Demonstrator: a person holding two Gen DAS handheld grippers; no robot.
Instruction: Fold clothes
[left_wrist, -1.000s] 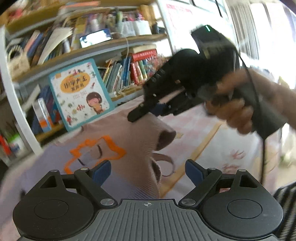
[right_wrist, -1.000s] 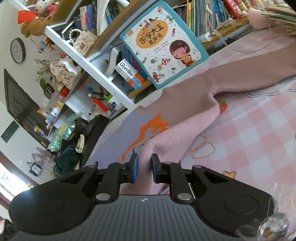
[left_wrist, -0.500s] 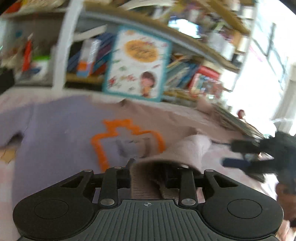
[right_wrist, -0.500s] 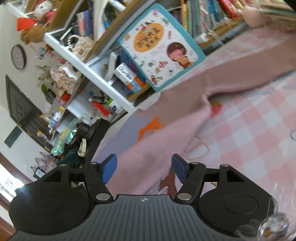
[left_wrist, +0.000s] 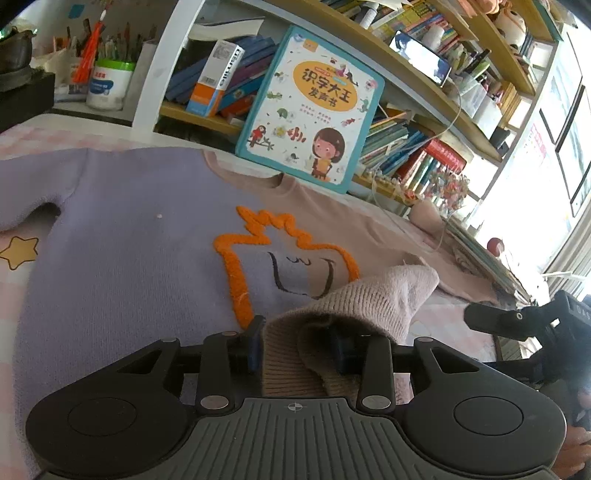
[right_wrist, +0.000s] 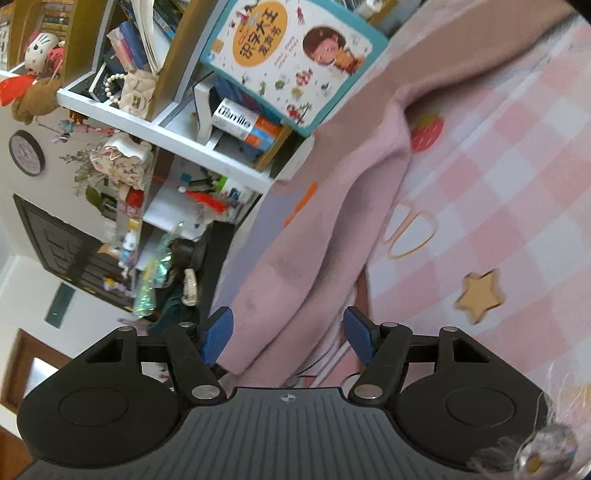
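Observation:
A sweater with a lilac body (left_wrist: 129, 240) and an orange outline patch (left_wrist: 236, 266) lies flat on the checked cloth. Its pink sleeve (right_wrist: 332, 206) is folded in over the body. My left gripper (left_wrist: 297, 345) has the ribbed pink cuff (left_wrist: 369, 306) bunched between its pads; the jaws are easing open while the pads still press the knit. In the right wrist view my right gripper (right_wrist: 288, 336) stands open low over the pink sleeve, its pads clear of the fabric. The right gripper (left_wrist: 517, 325) also shows at the right edge of the left wrist view.
A picture book (left_wrist: 310, 107) leans against the crowded bookshelf (left_wrist: 424, 74) just behind the sweater. The pink checked tablecloth (right_wrist: 498, 184) with star and strawberry prints stretches to the right. A white tin with pens (left_wrist: 107, 85) stands at the far left.
My left gripper swung over the sweater and closed on the pink cuff. My right gripper let go of the pink sleeve, opened wide and sank a little.

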